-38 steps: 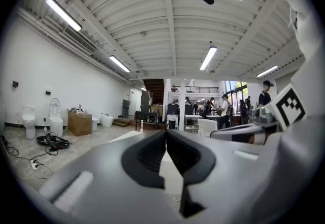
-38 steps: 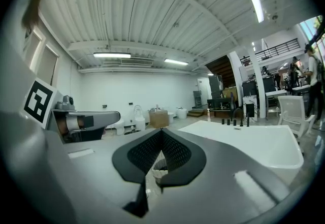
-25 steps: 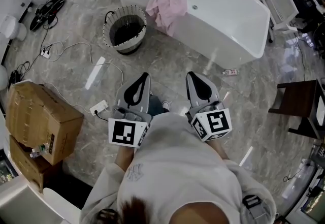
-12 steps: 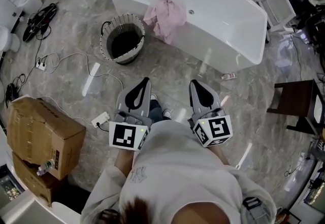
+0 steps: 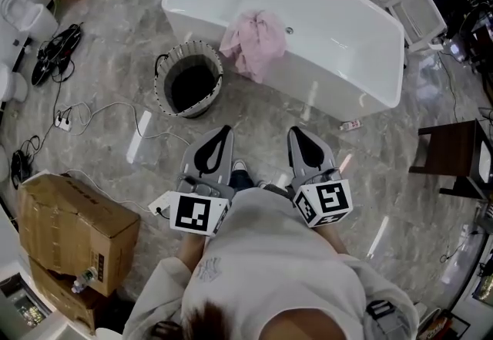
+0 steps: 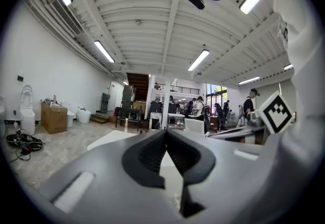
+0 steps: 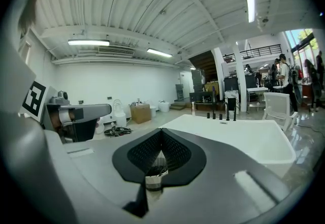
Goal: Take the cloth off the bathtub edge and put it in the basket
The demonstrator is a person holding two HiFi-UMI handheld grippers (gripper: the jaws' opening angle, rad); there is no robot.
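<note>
The person holds both tools low in front of the body, tips pointing ahead at a white freestanding bathtub [image 5: 339, 38]; the left gripper [image 5: 224, 129] has its two grey jaws pressed together at the tips with nothing between them, as its own view [image 6: 166, 132] shows; the right gripper [image 5: 295, 130] is likewise closed and empty, its dark ribbed pads meeting at the tip [image 7: 161, 131]; the crumpled pink cloth [image 5: 256, 42] hangs over the tub's near edge, well ahead of both tools and roughly in line with the gap between them, touched by neither; the round striped woven basket with a dark inside [image 5: 190, 109] stands on the grey marbled floor ahead of the left gripper and slightly to its left, just beside the tub wall and below the cloth; a brown cardboard box [image 5: 73, 230] sits well off to the left gripper's left; a dark wooden chair [image 5: 454, 161] stands far to the right gripper's right
</note>
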